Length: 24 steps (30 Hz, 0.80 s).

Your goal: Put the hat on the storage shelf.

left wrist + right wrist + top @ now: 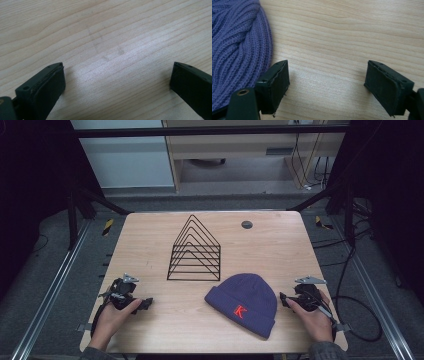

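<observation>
A purple knit beanie (243, 303) with a red letter K lies flat on the wooden table (150, 240), front and right of centre. Behind it stands a black wire rack (195, 251) of triangular dividers. My left gripper (145, 304) rests on the table near the front left, held by a hand, its jaws wide open over bare wood (117, 67). Close to the beanie's right edge, my right gripper (283, 300) is held low in the other hand. Its jaws stand open with nothing between them, and the beanie's ribbed edge (239, 47) lies just left of one jaw.
A small dark round disc (246, 224) sits in the tabletop near the back edge. Metal rails run along both sides of the table, and cables lie on the floor at the right.
</observation>
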Available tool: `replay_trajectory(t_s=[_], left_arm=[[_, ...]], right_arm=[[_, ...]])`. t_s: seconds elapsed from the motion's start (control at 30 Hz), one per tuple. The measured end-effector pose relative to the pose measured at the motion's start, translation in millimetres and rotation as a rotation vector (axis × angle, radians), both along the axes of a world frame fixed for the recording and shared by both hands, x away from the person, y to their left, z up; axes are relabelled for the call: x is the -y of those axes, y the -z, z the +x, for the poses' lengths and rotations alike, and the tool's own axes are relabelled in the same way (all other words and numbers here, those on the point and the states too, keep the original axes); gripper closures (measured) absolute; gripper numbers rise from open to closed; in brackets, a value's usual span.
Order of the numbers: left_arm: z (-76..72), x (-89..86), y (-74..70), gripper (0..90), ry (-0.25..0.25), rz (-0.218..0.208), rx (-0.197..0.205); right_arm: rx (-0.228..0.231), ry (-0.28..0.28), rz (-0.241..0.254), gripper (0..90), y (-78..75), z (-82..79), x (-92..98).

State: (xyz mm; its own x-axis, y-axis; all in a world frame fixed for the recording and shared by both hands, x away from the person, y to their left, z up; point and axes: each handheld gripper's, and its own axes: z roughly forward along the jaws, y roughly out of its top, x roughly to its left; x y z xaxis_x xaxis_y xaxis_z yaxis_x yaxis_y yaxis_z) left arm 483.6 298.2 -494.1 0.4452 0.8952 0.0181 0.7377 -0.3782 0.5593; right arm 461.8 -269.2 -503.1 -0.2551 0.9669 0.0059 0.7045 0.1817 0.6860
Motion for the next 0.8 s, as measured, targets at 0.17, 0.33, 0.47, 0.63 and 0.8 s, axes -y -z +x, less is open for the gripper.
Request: replay_trajectory(t_s=[0.17,0.33,0.47,0.63,0.8], left_arm=[[0.3,1.2,0.2,0.0,-0.001,-0.004,0.002],[-0.4,2.2,0.2,0.0,0.011,-0.001,0.003],[-0.4,2.7,0.3,0.0,0.014,-0.003,0.003],[-0.3,2.7,0.5,0.0,0.017,-0.003,0.006],[-0.3,3.0,0.6,0.0,0.019,-0.004,0.008]], right_arm=[[-0.011,-0.009,-0.003,14.2,0.2,1.4,-1.9],[-0.020,-0.014,-0.005,11.9,0.3,2.7,-3.2],[-0.040,-0.009,0.010,13.8,-1.9,3.1,-2.9],[-0.021,-0.027,0.010,24.2,-13.4,8.6,-13.5],[-0.012,-0.096,-0.012,28.2,-28.6,19.0,-26.2]])
